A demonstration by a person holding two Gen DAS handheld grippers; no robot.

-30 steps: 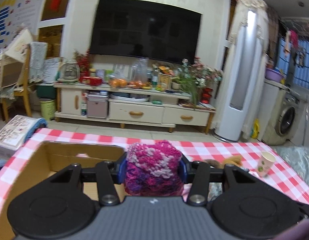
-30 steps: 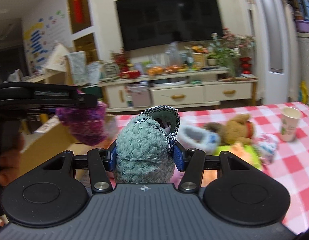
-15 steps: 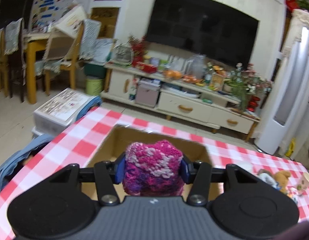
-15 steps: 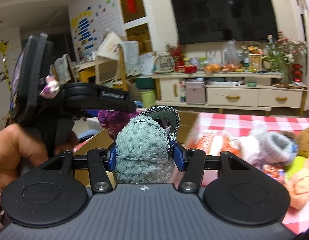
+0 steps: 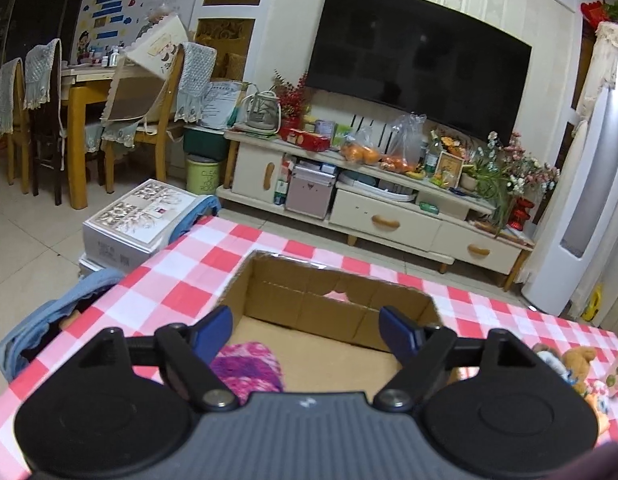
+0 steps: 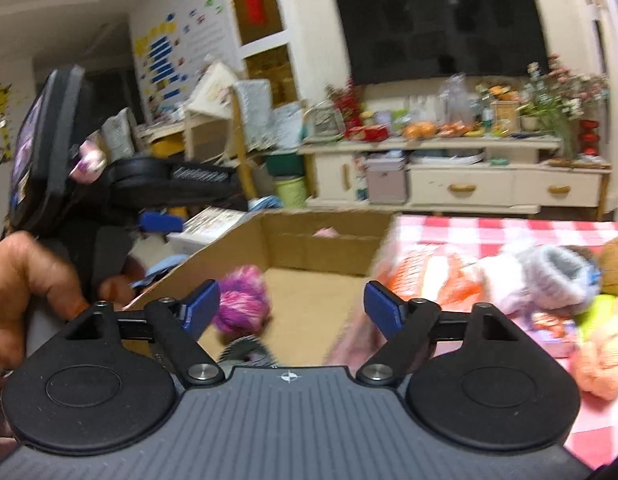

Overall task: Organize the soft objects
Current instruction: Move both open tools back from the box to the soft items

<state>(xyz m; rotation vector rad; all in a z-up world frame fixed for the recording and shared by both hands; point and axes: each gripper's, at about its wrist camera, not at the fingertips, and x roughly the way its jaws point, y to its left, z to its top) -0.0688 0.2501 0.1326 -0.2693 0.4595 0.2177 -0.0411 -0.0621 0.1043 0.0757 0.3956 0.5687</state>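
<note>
Cardboard brown open box point(image 5: 329, 296) at tabletop's left edge, pink-purple knitted ball point(image 5: 247, 368) inside; both tools, left tool point(image 5: 307, 330) and right tool point(image 6: 291, 305), spread wide, empty. Risk: colliding above box, snagging yarn.

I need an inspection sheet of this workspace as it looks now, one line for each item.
Surface: red-and-white checked tablecloth on the table.
Job's things: pink-purple knitted piece lies inside the open cardboard box; a grey-teal knitted piece shows at the box's near end, partly hidden.
Clutter: soft toys and a paper cup on the cloth right of the box.
Grippers: left tongs open, empty; right tongs open, empty.
Cables: nothing seen.
Surroundings: television, TV cabinet, dining chairs.
</note>
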